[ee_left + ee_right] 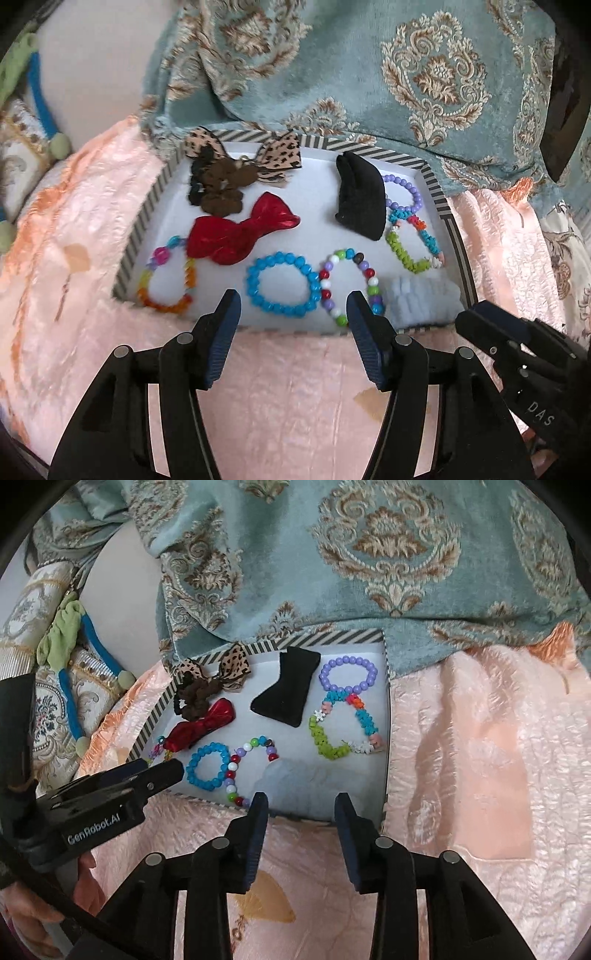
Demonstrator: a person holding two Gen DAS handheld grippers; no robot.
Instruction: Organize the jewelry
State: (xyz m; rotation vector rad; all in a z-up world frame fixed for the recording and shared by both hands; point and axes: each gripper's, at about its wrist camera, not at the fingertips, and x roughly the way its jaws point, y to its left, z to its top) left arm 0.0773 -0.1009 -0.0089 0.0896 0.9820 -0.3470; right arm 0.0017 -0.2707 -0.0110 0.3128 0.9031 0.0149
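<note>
A white tray with a striped rim [147,218] [147,726] lies on a pink quilt and holds jewelry. Inside are a blue bead bracelet [282,283] [208,766], a mixed-colour bead bracelet [349,282], a rainbow bracelet [166,280], a purple bracelet [349,674], a flower-bead bracelet [343,727], a red bow [240,232], a black bow [288,692], a leopard bow [280,155], a brown scrunchie [218,188] and a pale blue fuzzy band [421,295] [295,775]. My left gripper [294,301] [162,771] hovers open over the tray's near edge, empty. My right gripper [301,801] [469,317] is open just short of the fuzzy band, empty.
A teal patterned cloth [406,74] drapes over the tray's far rim. A blue and green cord [70,657] lies on cushions at the left. Pink quilt [480,738] spreads to the right and in front of the tray.
</note>
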